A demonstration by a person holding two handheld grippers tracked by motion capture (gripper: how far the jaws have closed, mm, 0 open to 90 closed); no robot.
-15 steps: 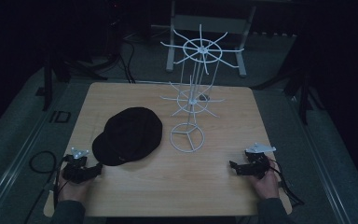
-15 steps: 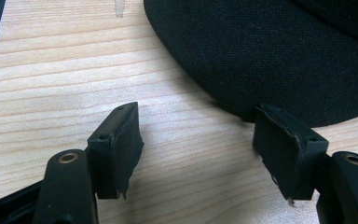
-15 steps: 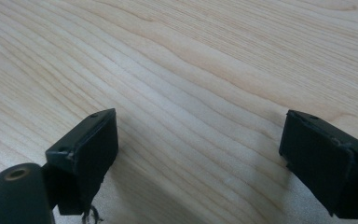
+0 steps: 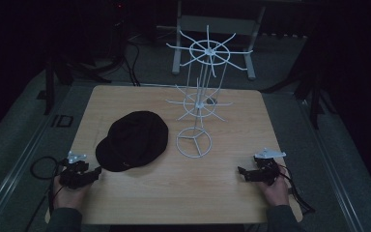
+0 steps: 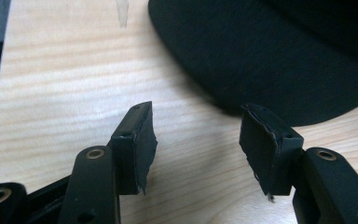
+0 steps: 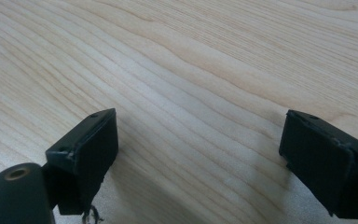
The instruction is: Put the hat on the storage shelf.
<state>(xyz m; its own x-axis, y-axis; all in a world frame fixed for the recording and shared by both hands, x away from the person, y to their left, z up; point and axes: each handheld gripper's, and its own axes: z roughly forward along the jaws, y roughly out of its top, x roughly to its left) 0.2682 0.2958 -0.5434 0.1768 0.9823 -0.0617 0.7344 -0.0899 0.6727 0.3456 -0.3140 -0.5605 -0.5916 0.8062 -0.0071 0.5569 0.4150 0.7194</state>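
Observation:
A black cap [image 4: 133,140] lies flat on the left half of the wooden table [image 4: 174,193], its brim toward the front left. My left gripper [image 4: 95,173] rests at the front left corner, open, its jaws aimed at the brim. In the left gripper view the cap's brim [image 5: 279,51] lies just beyond the fingertips of my left gripper [image 5: 196,123], with nothing between them. A white wire hat stand [image 4: 200,96] with two tiers of spokes rises from a ring base at the table's middle. My right gripper [image 4: 242,172] sits at the front right, and the right gripper view has it [image 6: 200,126] open over bare wood.
A pale metal frame [image 4: 215,24] stands on the floor behind the table. Cables [image 4: 38,166] trail off both front corners. Dark floor surrounds the table on every side.

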